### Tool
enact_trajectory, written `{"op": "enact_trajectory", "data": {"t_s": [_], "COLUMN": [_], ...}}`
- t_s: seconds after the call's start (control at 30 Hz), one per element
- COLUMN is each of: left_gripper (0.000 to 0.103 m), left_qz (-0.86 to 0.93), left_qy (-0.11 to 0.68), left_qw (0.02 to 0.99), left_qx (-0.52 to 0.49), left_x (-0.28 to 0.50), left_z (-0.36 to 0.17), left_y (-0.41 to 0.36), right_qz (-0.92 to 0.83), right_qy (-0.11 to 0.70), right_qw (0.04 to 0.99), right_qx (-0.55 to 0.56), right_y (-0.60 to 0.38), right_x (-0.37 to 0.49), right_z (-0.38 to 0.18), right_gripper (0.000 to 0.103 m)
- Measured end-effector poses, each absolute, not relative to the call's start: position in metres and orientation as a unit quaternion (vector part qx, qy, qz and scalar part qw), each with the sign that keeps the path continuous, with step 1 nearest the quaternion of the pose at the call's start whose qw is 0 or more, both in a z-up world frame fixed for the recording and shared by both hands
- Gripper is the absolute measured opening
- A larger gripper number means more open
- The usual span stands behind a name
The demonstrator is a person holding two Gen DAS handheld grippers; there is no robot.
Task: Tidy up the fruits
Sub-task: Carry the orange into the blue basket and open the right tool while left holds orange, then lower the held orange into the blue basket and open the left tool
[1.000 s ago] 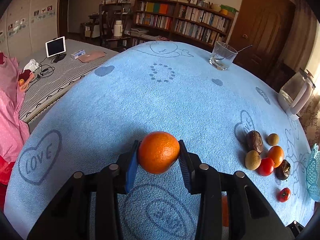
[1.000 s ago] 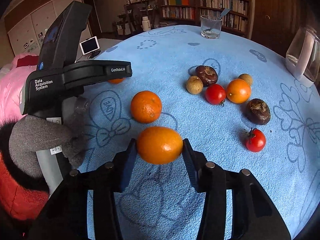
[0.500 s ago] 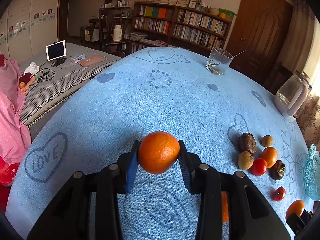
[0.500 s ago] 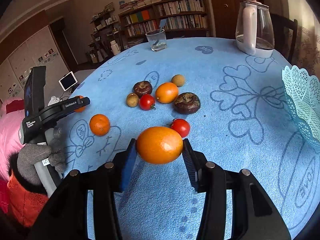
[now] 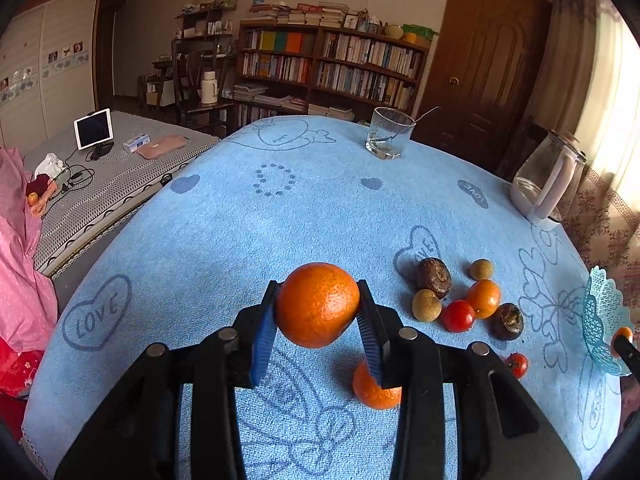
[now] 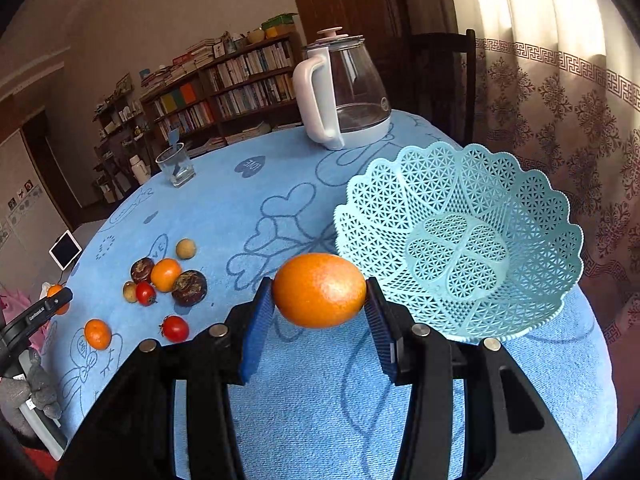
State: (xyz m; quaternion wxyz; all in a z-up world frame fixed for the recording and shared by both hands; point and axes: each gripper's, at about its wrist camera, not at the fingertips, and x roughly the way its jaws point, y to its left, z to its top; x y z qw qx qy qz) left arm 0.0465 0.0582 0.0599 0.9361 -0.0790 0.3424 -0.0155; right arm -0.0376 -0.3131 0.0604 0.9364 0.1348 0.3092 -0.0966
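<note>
The right gripper (image 6: 319,292) has its blue pads closed partway on a large orange (image 6: 319,290), pinching it across its long axis so the fruit sits clear of the cloth and cannot roll out forward. Just past it, at about two o'clock in the right wrist view, the pale turquoise lattice basket (image 6: 532,208) lies empty and tipped toward the camera, which reads as the destination: the fruit is carried high enough to clear the scalloped rim. The left gripper (image 5: 318,306) is likewise clamped partway on a rounder orange (image 5: 318,305), lifted above the blue tablecloth (image 5: 248,216), with a second small orange (image 5: 374,390) lying on the cloth just under its right finger at five o'clock. Further out, at three o'clock in the left view, the loose fruit cluster waits: a dark brown fruit (image 5: 434,277), a tan round one (image 5: 427,305), a red tomato (image 5: 458,315), a small orange fruit (image 5: 483,298) and another dark one (image 5: 507,321), all near or touching each other, with a lone tomato (image 5: 516,365) apart at four o'clock. Holding one fruit in each hand likely halves the trips (the basket holds nothing yet, so the sorting seems barely begun). A glass kettle (image 6: 344,88) stands beyond the basket at twelve o'clock.
</note>
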Motion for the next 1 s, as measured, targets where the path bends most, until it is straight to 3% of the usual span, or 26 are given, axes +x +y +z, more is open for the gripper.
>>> {"op": "enact_trajectory", "data": {"t_s": [0.53, 0.6, 1.0], "left_gripper": [0.038, 0.038, 0.038], "left_qz": [-0.06, -0.065, -0.152], "left_qy": [0.358, 0.359, 0.366], "left_qw": [0.93, 0.93, 0.918], "left_qx": [-0.053, -0.046, 0.011], "left_x": [0.025, 0.024, 0.019], "left_z": [0.068, 0.069, 0.076], "left_y": [0.01, 0.002, -0.092], "right_qz": [-0.199, -0.2, -0.232], "right_qy": [0.308, 0.299, 0.209], "right_qw": [0.917, 0.92, 0.932], "right_qx": [0.159, 0.155, 0.184], "right_y": [-0.398, -0.398, -0.426], "right_x": [-0.043, -0.044, -0.055], "right_z": [0.041, 0.045, 0.082], "right_gripper": [0.051, 0.057, 0.057]}}
